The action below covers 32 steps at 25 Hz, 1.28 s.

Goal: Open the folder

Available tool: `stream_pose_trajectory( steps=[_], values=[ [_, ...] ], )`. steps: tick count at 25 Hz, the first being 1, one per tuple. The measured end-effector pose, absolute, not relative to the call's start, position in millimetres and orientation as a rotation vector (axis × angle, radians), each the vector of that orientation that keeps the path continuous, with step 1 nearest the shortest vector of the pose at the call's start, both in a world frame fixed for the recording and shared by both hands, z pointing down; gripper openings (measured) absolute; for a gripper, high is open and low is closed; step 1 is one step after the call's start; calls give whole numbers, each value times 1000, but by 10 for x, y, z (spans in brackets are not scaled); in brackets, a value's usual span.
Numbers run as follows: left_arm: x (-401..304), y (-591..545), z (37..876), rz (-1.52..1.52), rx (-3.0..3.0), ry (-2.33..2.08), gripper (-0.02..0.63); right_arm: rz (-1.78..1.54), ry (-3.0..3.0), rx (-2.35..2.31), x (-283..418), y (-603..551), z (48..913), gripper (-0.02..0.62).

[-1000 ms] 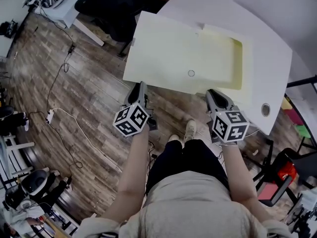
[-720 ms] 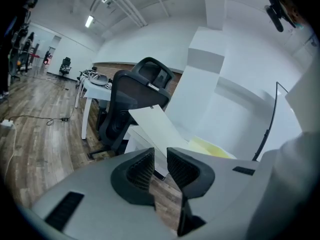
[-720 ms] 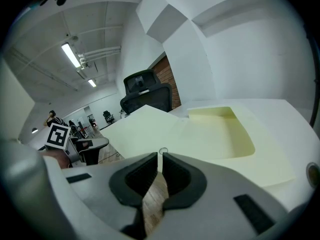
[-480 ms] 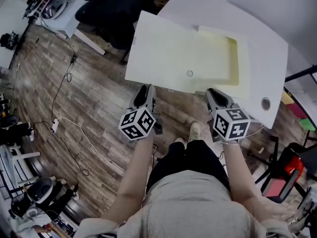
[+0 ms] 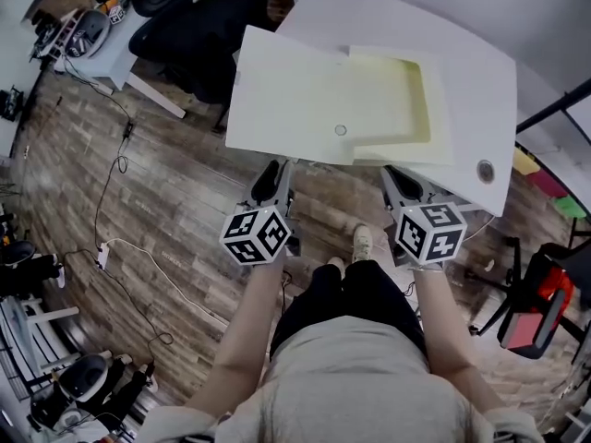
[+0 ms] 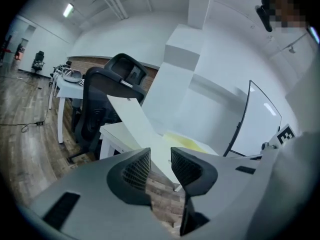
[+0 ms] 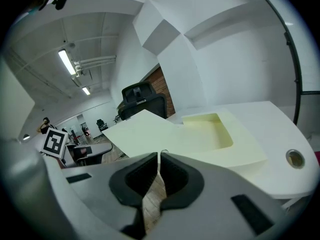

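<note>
left hand-held gripper is hovering released, jaws just opening; right hand-held gripper is hanging clenched; both empty. pale yellow card folder is lying spread open on white worktop, cover overhanging: no grip seemingly needed.

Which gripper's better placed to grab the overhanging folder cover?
Left, probably. The left gripper is open, jaws have just been opening, nothing between them, at the edge of the cover past the table. The right gripper is shut, aimed at the pocket half of the folder.
</note>
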<state>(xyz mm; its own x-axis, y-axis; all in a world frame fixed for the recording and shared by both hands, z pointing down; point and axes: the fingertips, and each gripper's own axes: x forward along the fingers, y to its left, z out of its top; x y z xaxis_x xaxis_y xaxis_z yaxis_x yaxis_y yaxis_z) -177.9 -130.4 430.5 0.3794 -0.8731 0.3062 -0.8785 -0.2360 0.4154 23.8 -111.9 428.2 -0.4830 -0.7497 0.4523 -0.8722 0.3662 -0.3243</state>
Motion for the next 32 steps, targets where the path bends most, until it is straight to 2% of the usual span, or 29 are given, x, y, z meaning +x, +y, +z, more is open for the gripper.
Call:
stream_pose_trajectory(
  steps=[20, 32],
  values=[
    [-345, -681, 3610, 67, 2587, -898, 117, 655, -2552, 1573, 515, -514, 3680, 21],
    [-51, -362, 3292, 64, 2733, -809, 52, 520, -2599, 1627, 551, -296, 3326, 21]
  ],
)
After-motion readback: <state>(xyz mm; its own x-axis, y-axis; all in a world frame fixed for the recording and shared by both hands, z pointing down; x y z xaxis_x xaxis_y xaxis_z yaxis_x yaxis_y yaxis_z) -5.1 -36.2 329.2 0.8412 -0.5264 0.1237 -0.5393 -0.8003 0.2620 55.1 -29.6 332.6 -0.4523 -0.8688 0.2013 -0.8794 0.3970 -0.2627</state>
